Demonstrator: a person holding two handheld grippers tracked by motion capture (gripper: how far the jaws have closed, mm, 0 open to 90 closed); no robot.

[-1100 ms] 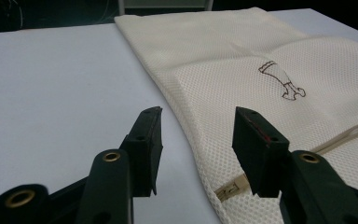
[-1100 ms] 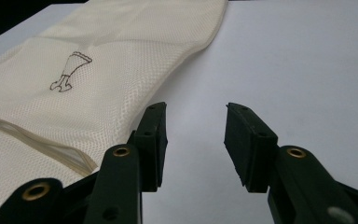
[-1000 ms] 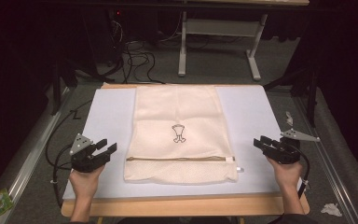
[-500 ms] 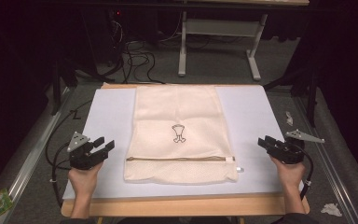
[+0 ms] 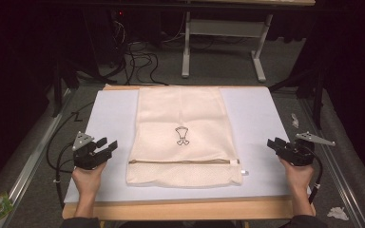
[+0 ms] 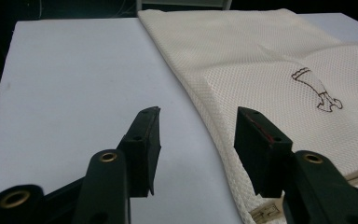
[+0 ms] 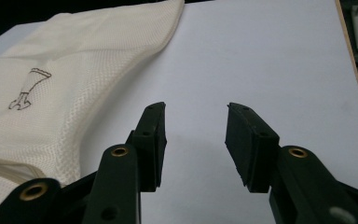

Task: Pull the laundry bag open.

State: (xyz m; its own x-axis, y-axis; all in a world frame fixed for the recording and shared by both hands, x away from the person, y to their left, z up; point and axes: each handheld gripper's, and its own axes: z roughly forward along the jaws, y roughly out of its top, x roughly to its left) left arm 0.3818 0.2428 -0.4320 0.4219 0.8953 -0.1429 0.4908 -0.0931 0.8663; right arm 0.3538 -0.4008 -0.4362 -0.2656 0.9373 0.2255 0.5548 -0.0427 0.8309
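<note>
Mesh laundry bag (image 5: 183,135): cream, rectangular, lying flat at centre of white board (image 5: 256,118), long axis running away from the person. Fine open-weave netting across the whole face, weave plainly visible from left gripper view (image 6: 270,60) and right gripper view (image 7: 74,70). Small dark outline emblem (image 5: 182,136) stitched mid-panel; same emblem noted at (image 6: 318,88) and (image 7: 28,88). Zipper (image 5: 183,161) running straight across near the person's end, with a small white tab (image 5: 244,172) poking out at its right end. Thicker, double-layer band below the zipper. Edges hemmed, corners soft and rounded. Slight ripple in the fabric; bag appears flat, contents not discernible.

White board: matte, smooth, rectangular, resting on wooden table (image 5: 180,209) with a pale timber edge exposed along the near side.

Left gripper (image 5: 105,148): black, hard plastic with brass-coloured rivets, grey three-cornered plate on top, held in left hand (image 5: 89,178) over the board just left of the bag. Jaws spread wide, holding nothing; from its own camera (image 6: 198,135), right jaw hanging over the bag's hemmed edge, contact not determinable.

Right gripper (image 5: 276,145): same build, held in right hand (image 5: 297,175) near the board's right edge, well apart from the bag. Jaws spread (image 7: 196,140), empty, above bare board.

Grey carpeted floor around the table; tangled black cables (image 5: 138,57) and a grey desk frame (image 5: 223,42) beyond.
</note>
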